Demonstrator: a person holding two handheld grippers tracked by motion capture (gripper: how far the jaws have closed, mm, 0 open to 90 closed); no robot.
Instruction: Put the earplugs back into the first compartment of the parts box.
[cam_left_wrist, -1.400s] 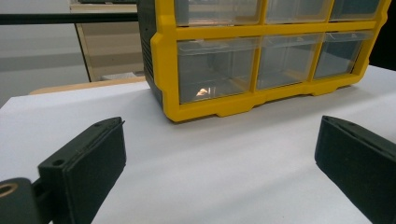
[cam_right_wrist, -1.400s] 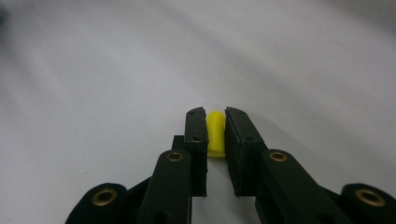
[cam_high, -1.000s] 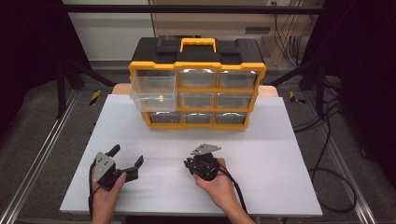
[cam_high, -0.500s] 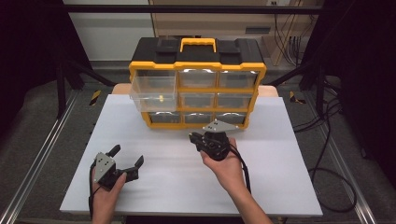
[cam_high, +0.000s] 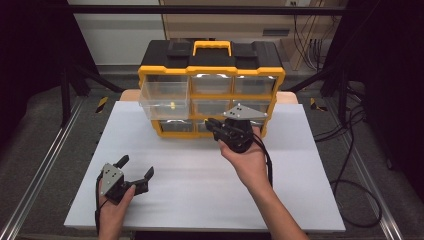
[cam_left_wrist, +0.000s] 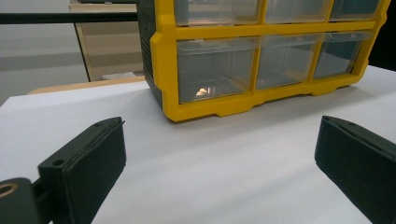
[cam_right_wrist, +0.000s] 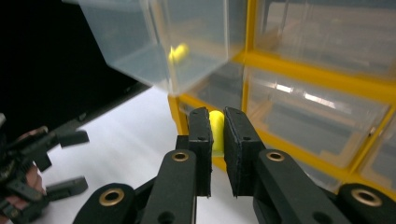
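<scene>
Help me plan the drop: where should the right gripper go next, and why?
Probably up and left over the open drawer. The right gripper is shut on a small yellow piece, below the drawer's rim, and a similar yellow piece already lies inside.

The left gripper (cam_high: 134, 172) rests low near the desk's front edge, its black fingers (cam_left_wrist: 84, 163) spread wide apart. The right gripper (cam_high: 212, 125), on an outstretched forearm, is raised with fingers (cam_right_wrist: 201, 140) pinched nearly together on a small yellow piece (cam_right_wrist: 215, 128).
</scene>
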